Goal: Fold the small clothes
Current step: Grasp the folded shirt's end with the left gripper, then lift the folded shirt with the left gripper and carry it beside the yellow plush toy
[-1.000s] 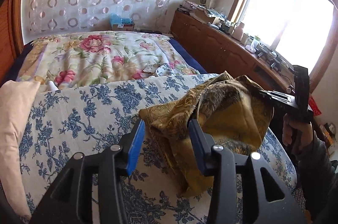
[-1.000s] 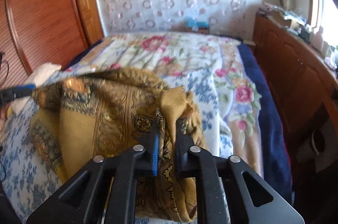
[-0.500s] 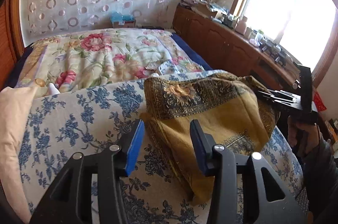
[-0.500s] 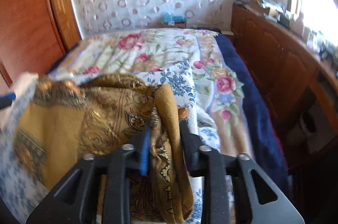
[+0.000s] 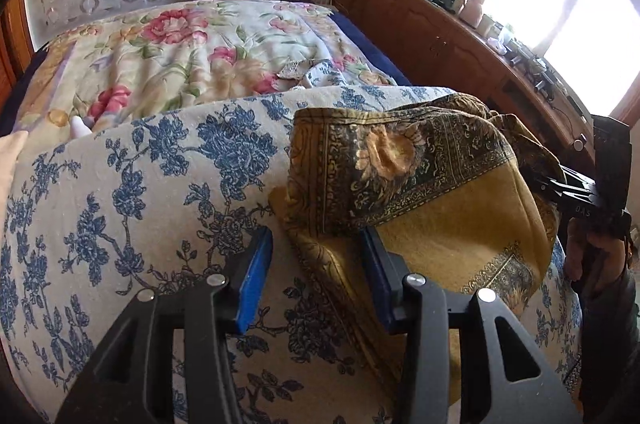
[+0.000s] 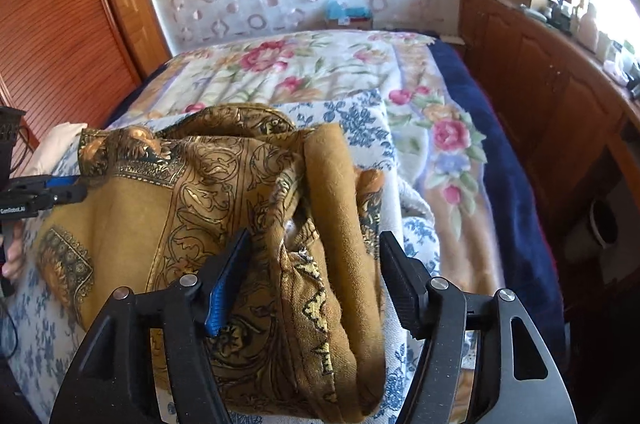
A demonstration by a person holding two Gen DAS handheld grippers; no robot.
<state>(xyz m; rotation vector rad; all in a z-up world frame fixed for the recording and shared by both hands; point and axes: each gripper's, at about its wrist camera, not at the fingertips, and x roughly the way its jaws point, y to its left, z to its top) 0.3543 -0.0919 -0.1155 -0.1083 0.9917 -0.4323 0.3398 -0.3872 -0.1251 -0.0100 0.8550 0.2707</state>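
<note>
Scarf (image 6: 224, 224) bunched between right gripper (image 6: 314, 284) fingers, jaws opening, pads clear; left gripper (image 5: 316, 276) half-open, empty, scarf edge at its right finger, long axis spanning both.

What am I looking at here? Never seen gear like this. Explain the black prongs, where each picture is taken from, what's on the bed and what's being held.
There is no robot. A person holds a two-finger clamp in each hand, and a wide-angle camera on each clamp looks forward along its fingers.

One picture comes from the left gripper. Its blue-padded fingers are apart, with the near edge of a mustard patterned scarf lying between them, not pinched. At the right edge you see the person's other hand holding the second clamp.

The other picture comes from the right gripper. Its jaws are opening, and a bunched fold of the same scarf lies loose between them.

The scarf rests on a blue-flowered cover, with a pink-flowered quilt behind it. Nothing is gripped right now.
</note>
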